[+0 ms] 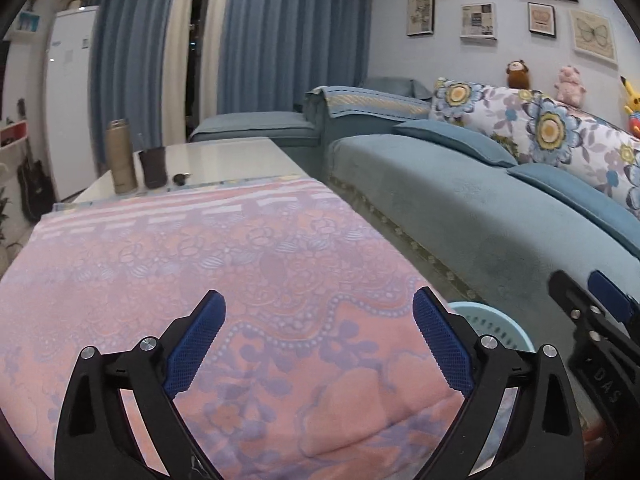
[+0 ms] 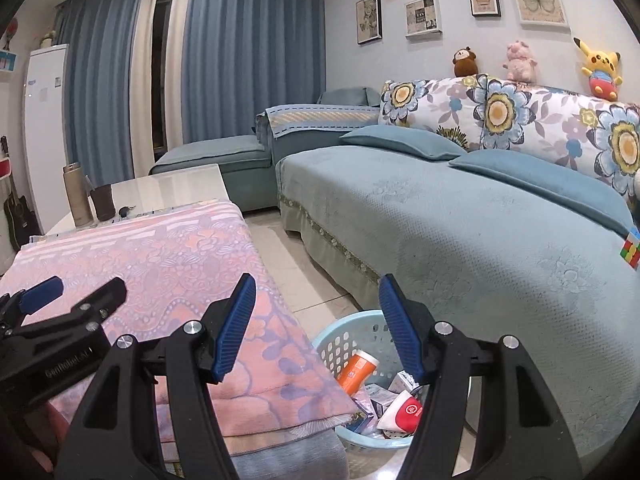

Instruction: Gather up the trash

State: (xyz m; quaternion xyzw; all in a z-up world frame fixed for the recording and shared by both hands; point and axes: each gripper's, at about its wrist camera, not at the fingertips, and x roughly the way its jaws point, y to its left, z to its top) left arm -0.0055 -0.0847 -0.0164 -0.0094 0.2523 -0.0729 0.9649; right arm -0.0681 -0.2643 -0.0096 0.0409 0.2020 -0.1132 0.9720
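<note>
**A:** Holding both grippers over the near end of the table, what do you see closest in?

**B:** On my left gripper (image 1: 319,340) the jaws are spread wide with nothing between them, only the pink floral blanket (image 1: 208,264) beneath. On my right gripper (image 2: 316,328) the jaws stand apart too, narrower than the left, and they pinch nothing.

**A:** And the trash?

**B:** It sits in the light blue basket (image 2: 340,340) on the floor, just beside the hanging edge of the blanket and below my right gripper. Inside I can make out an orange tube (image 2: 356,372), a white wrapper with a red circle (image 2: 402,410), and some small boxes (image 2: 380,394) jumbled together. From my left wrist only a sliver of the basket's rim shows, past the right pad.

**A:** Anything on the blanket itself?

**B:** Its top lies bare in both views.

**A:** Further out?

**B:** Beyond the blanket the white tabletop (image 1: 228,156) carries a tan bottle (image 1: 120,156), upright, a dark cup (image 1: 153,168) just beside it, and a small dark object (image 1: 181,178) I cannot identify. To the right runs a blue sofa (image 2: 460,216) with floral cushions (image 2: 500,112) and three plush toys (image 2: 520,55) along its back. A colour cube (image 2: 630,249) rests on the seat's right edge. Blue curtains (image 1: 292,32) and framed pictures (image 1: 421,12) close the far wall.
</note>
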